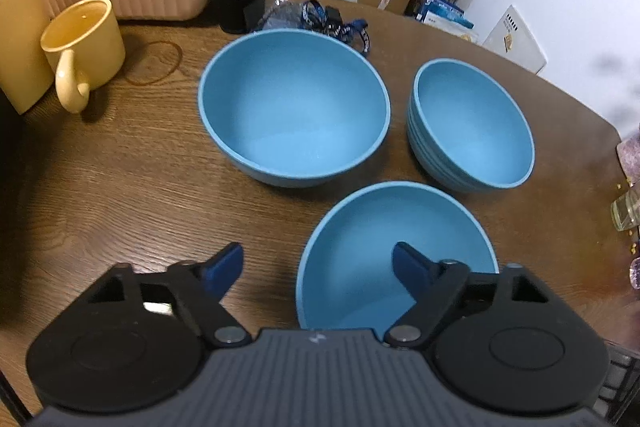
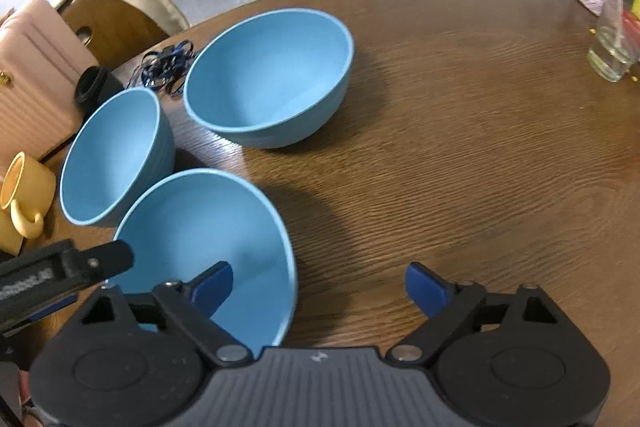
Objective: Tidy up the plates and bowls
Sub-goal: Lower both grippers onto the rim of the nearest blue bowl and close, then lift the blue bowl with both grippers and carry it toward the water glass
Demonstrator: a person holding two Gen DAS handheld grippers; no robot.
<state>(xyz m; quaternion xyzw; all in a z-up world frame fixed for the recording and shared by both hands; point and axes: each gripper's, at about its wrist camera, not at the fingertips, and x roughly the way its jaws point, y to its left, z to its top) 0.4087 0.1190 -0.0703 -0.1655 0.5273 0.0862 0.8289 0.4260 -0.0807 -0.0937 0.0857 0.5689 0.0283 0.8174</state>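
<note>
Both grippers straddle opposite rim sides of the nearest plain blue plastic bowl (image 1: 396, 255), which sits on the brown wood-grain table (image 1: 132, 179). The left gripper (image 1: 318, 267) and right gripper (image 2: 318, 287) are spread wide, pads clear of the wall, holding nothing. Judging by this, the pick-up is starting; next each must pinch its rim side and lift evenly toward the ribbed blue bowl stack (image 1: 472, 127)

Even, fairly bright indoor light falls from above. The wooden surface (image 2: 460, 155) shows a pale sheen toward its far edge, and soft dark shadows lie beside the bowls (image 2: 268, 79). Both fisheye views bend straight lines strongly at the edges, with black corners. A grey smudge blurs the upper right of the left view. The mug (image 1: 84, 43) casts a short shadow.
</note>
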